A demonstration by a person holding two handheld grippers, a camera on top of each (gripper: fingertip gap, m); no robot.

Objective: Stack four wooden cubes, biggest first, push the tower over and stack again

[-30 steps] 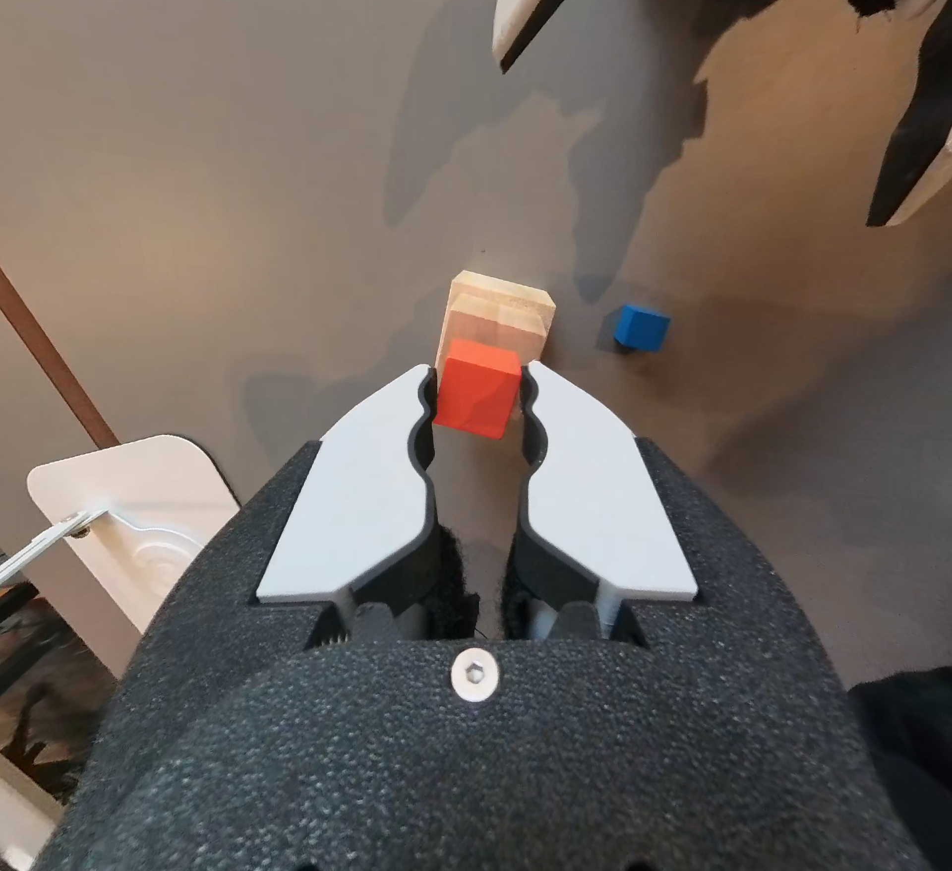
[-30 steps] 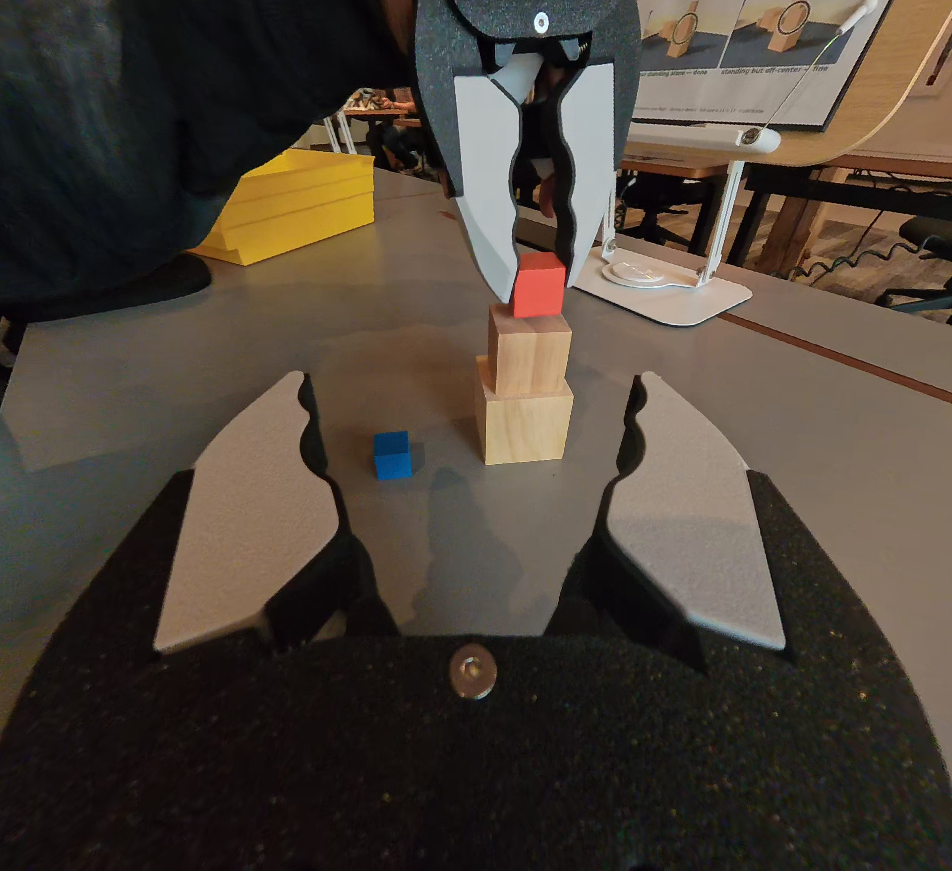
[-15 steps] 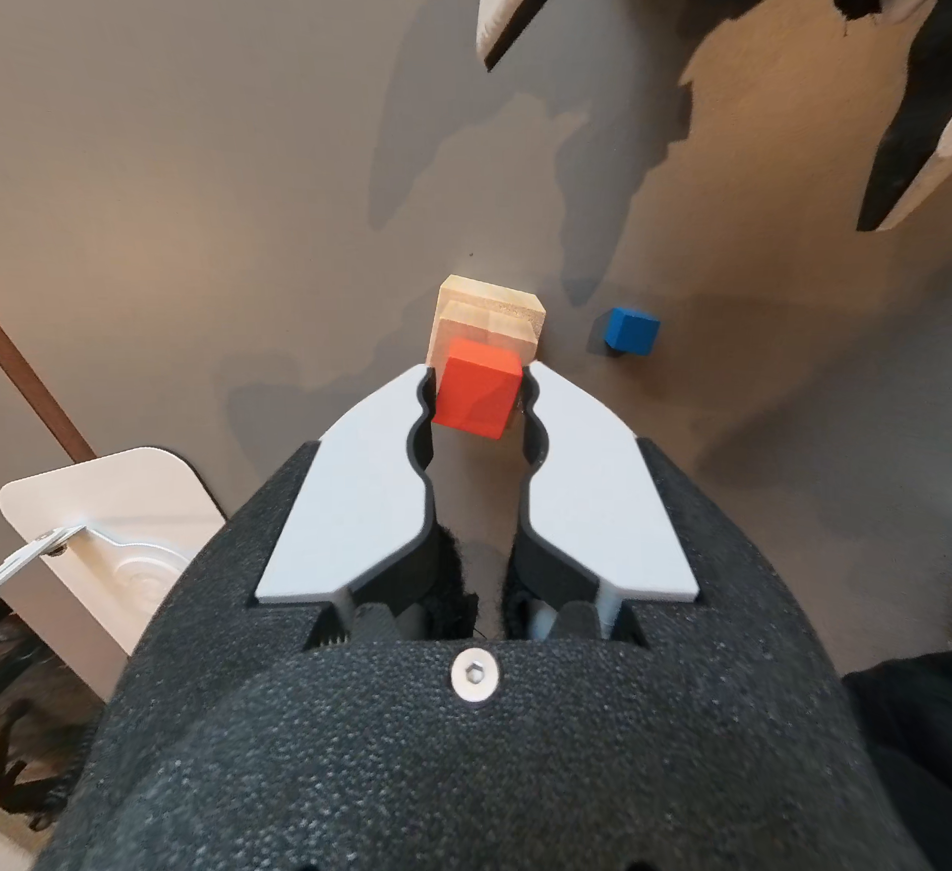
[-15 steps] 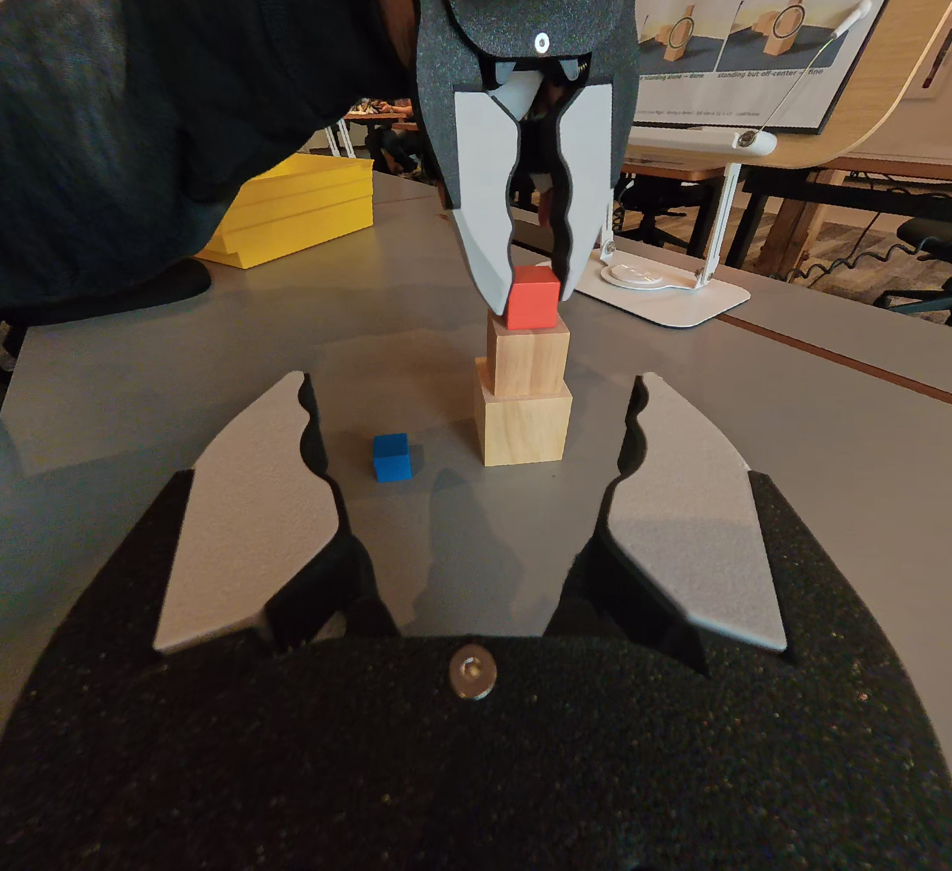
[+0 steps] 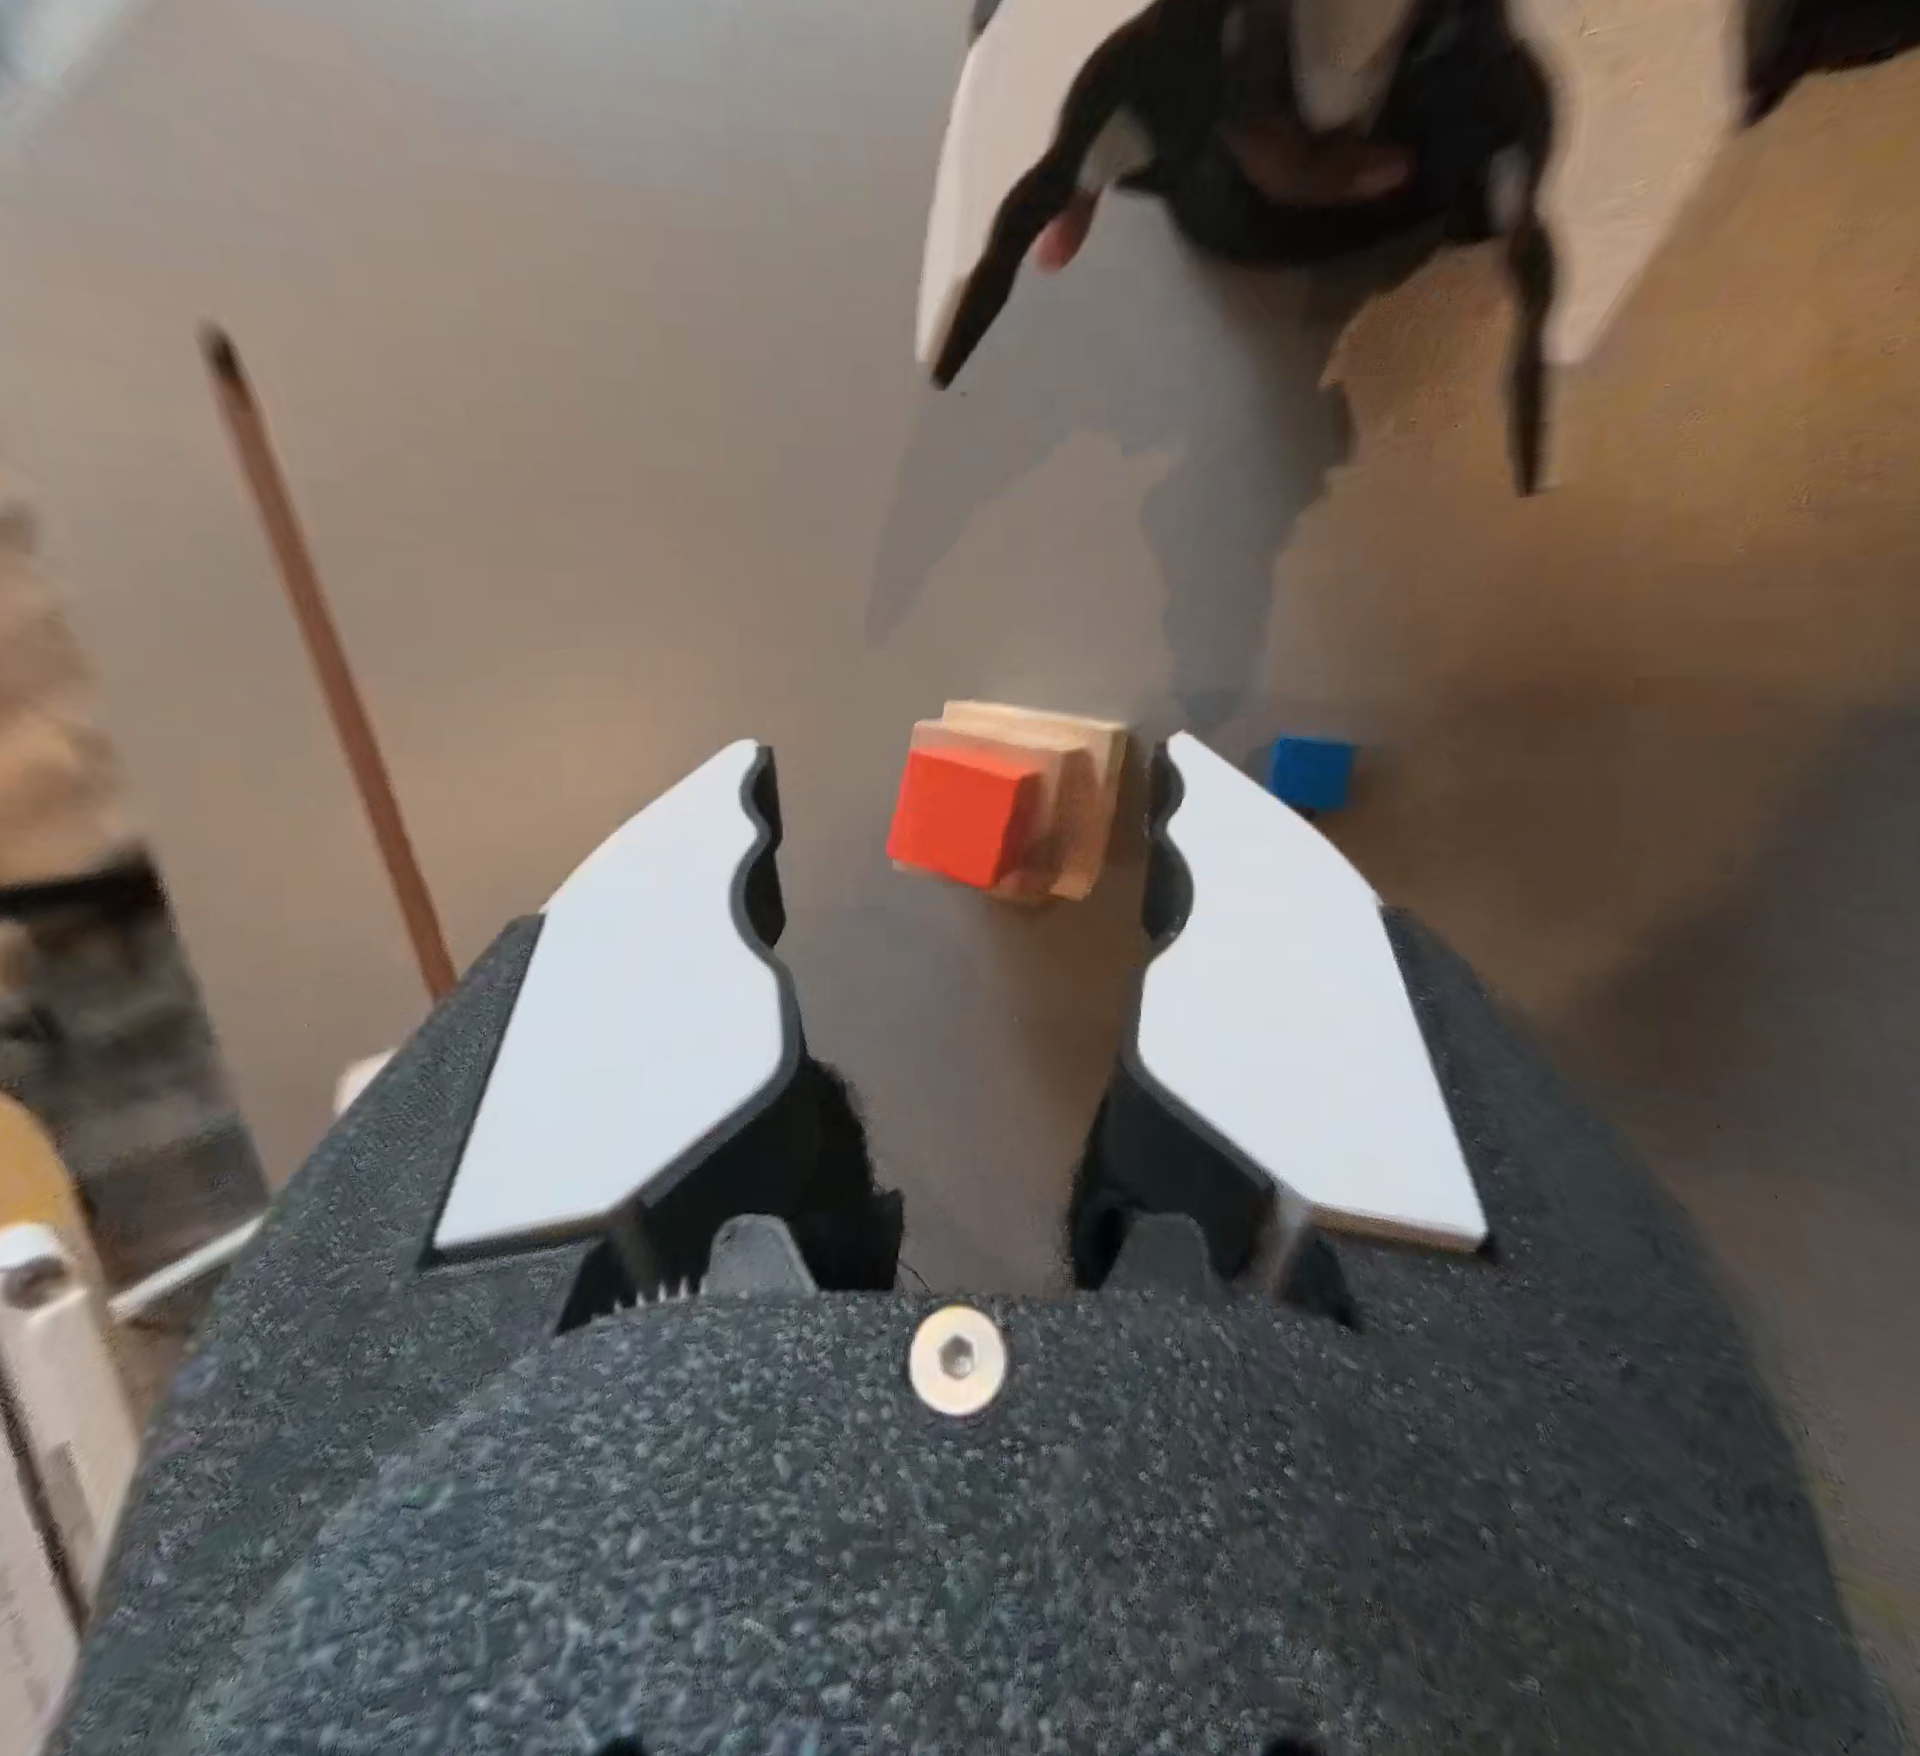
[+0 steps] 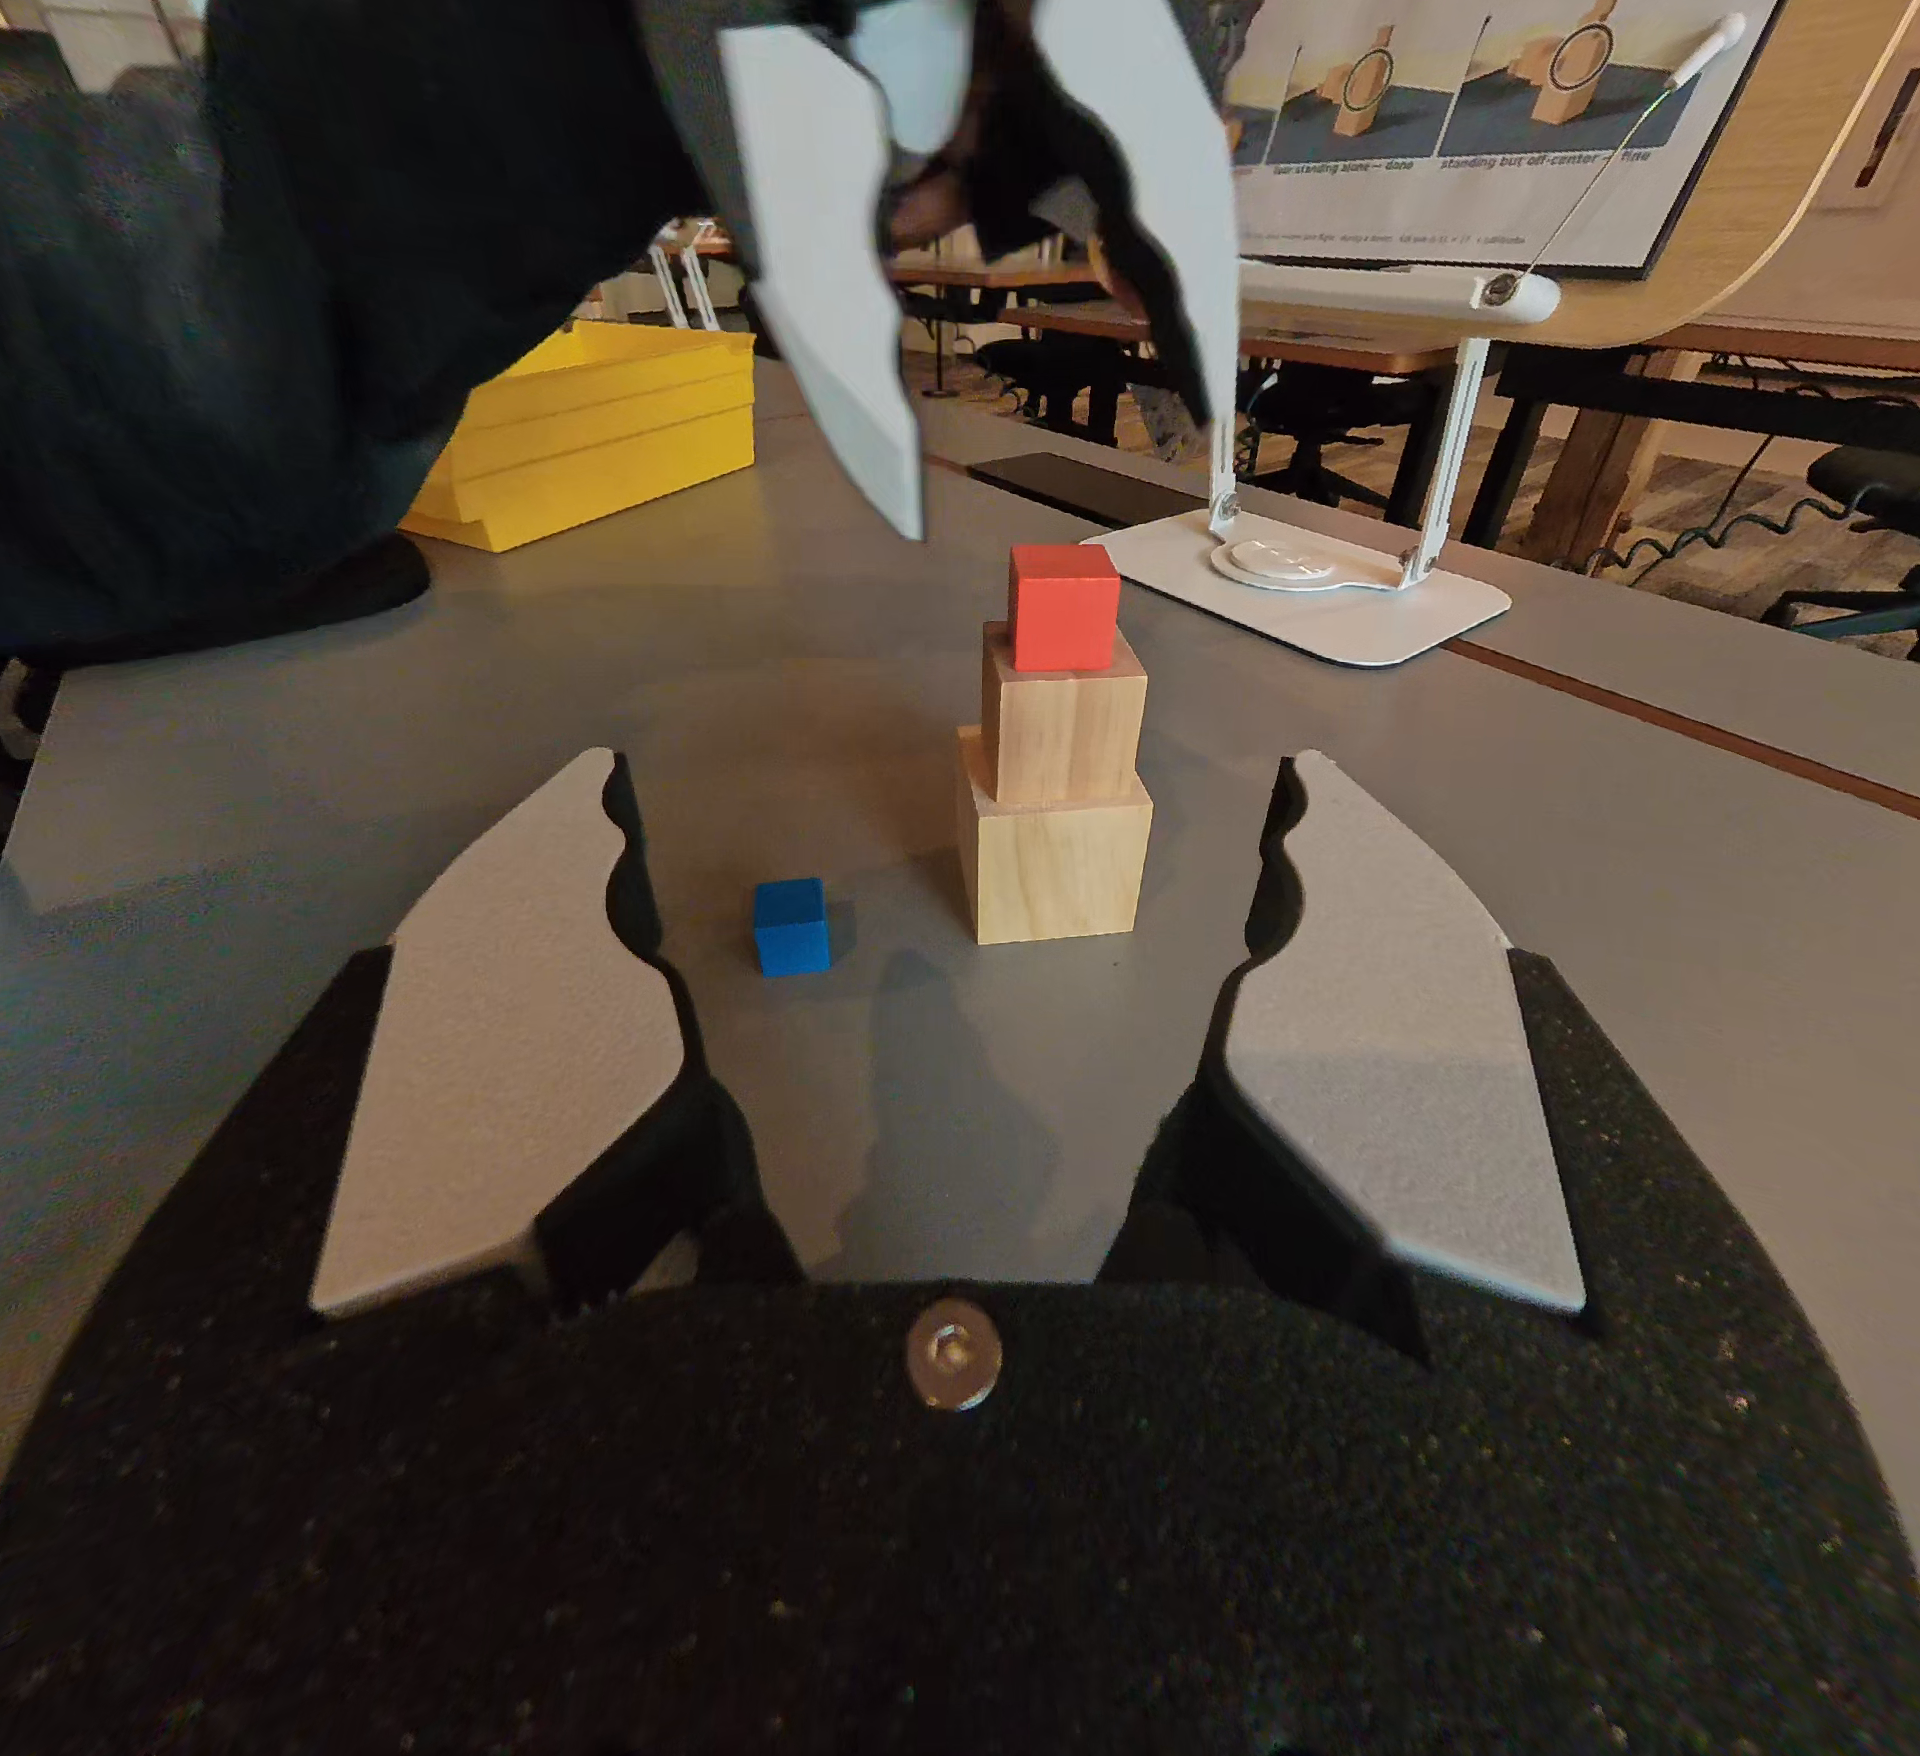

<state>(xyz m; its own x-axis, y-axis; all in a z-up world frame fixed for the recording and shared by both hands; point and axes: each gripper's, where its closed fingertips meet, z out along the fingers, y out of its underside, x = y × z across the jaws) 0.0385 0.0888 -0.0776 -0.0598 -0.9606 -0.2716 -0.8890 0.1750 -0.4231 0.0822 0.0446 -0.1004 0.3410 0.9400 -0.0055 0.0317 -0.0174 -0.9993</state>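
Both hand-held grippers are spread wide and hold nothing. Seen from the right wrist view, the left hand-held gripper [image 6: 1060, 480] hangs in the air above the tower, blurred, its pale fingers [image 6: 831, 293] pointing down and apart, clear of the red cube [image 6: 1062, 607]. That red cube sits on top of the middle wooden cube [image 6: 1065, 730], which rests on the largest wooden cube [image 6: 1055, 859]; each upper cube is set slightly off-centre on the one below, and the three stand upright on the grey worktop [image 6: 416, 771]. A small blue cube [image 6: 792, 927] lies alone on the worktop just beside the tower, at about 9 o'clock from its base in this view. The right hand-held gripper [image 6: 951, 823] is low and near, its fingers framing both the tower and the blue cube without touching either. In the left wrist view, which looks almost straight down, the left hand-held gripper [image 5: 961, 761] brackets the red cube [image 5: 961, 818] from above with clear gaps on both sides, and the blue cube [image 5: 1311, 771] shows at 3 o'clock from the tower. Farther off at 12 o'clock stand yellow stacked trays [image 6: 613, 428], a white stand base [image 6: 1351, 605] and a poster board [image 6: 1507, 44].
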